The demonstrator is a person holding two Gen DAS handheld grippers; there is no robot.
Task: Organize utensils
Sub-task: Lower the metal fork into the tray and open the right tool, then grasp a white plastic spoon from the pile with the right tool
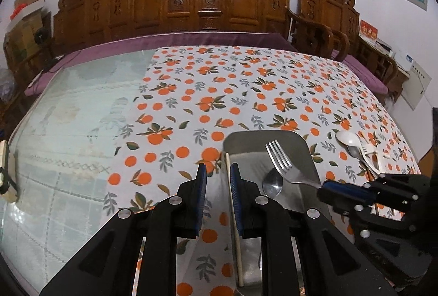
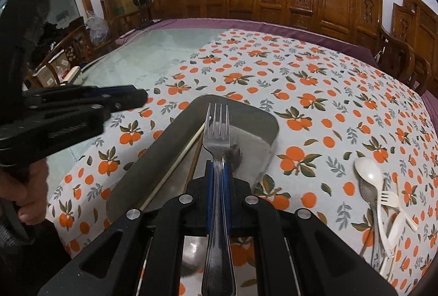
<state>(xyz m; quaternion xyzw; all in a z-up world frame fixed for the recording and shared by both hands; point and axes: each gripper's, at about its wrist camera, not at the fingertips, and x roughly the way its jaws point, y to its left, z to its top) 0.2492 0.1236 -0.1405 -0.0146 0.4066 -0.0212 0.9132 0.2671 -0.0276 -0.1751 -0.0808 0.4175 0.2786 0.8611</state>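
A steel tray (image 1: 273, 138) (image 2: 246, 110) lies on the orange-print tablecloth. My right gripper (image 2: 218, 167) is shut on a metal fork (image 2: 217, 131) and holds it over the tray; the fork (image 1: 279, 156) and gripper (image 1: 342, 190) also show in the left wrist view. A metal spoon (image 1: 272, 183) and pale chopsticks (image 1: 232, 203) (image 2: 175, 164) lie in the tray. My left gripper (image 1: 218, 173) is open at the tray's left rim, with a chopstick between its fingers; it shows in the right wrist view (image 2: 137, 97) too.
A pile of loose utensils, a white plastic spoon (image 2: 368, 170) (image 1: 347, 138), a white plastic fork (image 2: 388, 199), a metal spoon and chopsticks, lies right of the tray. Carved wooden chairs (image 1: 191, 0) stand behind the table. Bare glass tabletop (image 1: 68, 118) on the left.
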